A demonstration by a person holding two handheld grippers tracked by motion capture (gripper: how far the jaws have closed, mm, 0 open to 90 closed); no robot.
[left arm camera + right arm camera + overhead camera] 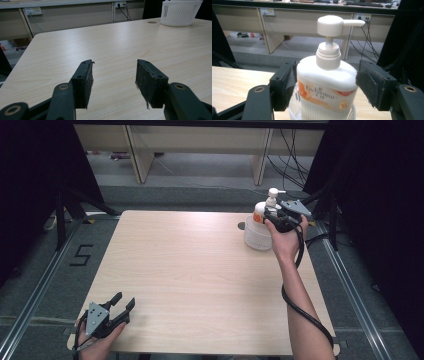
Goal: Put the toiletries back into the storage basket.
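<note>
The wooden table [200,280] carries a white slatted basket [256,237] near its far right corner, and a white pump bottle of lotion [328,85] stands upright in it. My right gripper [325,83] brackets the bottle's shoulders, jaws spread, pads just off the sides. My left gripper [114,80] rests at the near left corner, jaws apart around nothing.

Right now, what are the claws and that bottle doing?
Right claw open around white pump bottle. Bottle upright in white ribbed basket. Left claw open, idle. Nothing blocking.
</note>
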